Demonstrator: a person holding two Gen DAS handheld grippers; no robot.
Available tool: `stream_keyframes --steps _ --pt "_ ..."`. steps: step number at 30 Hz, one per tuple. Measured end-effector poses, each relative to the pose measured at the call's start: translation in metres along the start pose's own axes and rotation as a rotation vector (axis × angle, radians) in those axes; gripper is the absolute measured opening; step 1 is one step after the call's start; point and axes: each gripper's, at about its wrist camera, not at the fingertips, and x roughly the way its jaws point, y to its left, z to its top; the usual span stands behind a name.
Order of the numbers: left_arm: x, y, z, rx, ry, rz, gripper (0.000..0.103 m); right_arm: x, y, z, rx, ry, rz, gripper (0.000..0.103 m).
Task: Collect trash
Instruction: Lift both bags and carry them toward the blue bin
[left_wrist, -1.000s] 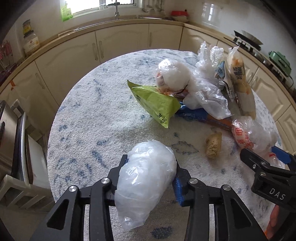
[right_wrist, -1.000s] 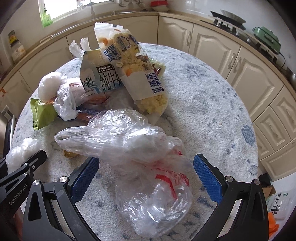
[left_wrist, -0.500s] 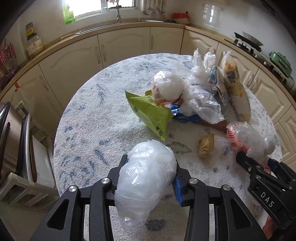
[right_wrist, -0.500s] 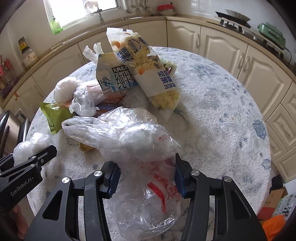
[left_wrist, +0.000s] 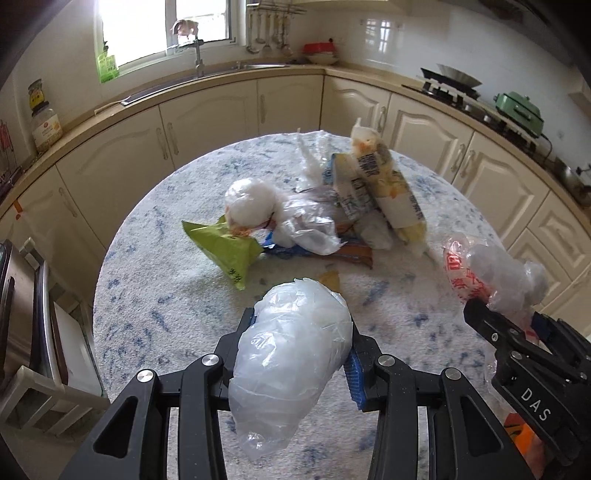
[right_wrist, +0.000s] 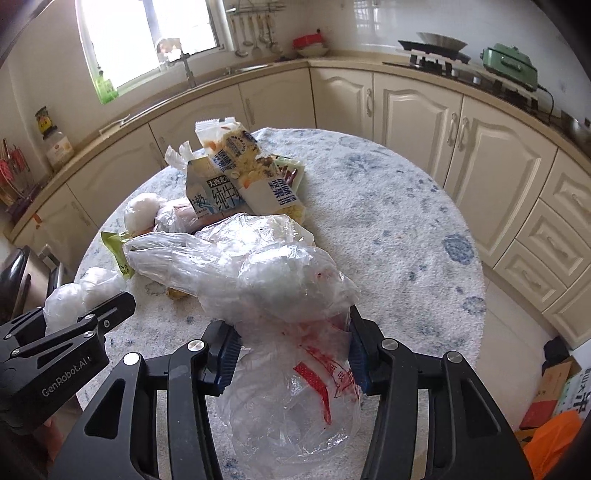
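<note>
Nearest us, our left gripper (left_wrist: 301, 341) is clamped part-way closed on a crumpled white plastic bag (left_wrist: 291, 360), and our right gripper (right_wrist: 291, 345) has just closed its jaws around a clear bag with red print (right_wrist: 291, 354), both lifted clear of the round table (right_wrist: 388, 236). We judge the slippery film the main risk: either bag could slide out of the pads if we swing fast, and the clear bag's long trailing tail could drag the pile. Just beyond, a small brown scrap (left_wrist: 330, 278) lies loose. Farther back, the green pouch (left_wrist: 225, 247), milk carton (right_wrist: 210, 192) and snack packet (right_wrist: 251, 170) lean together, waiting, and could topple if brushed.
</note>
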Motion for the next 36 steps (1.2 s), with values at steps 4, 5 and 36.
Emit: stream_keyframes --steps 4,5,36 --pt "-0.011 -0.028 0.0 0.06 -0.012 -0.042 0.039 -0.016 -0.024 -0.006 0.04 -0.03 -0.023 0.05" --pt "-0.013 -0.036 0.0 0.077 -0.013 -0.054 0.039 -0.02 -0.031 -0.007 0.055 -0.036 -0.031 0.05" --pt "0.083 -0.364 -0.002 0.616 0.175 -0.385 0.039 -0.076 -0.305 -0.088 0.57 0.028 -0.439 0.05"
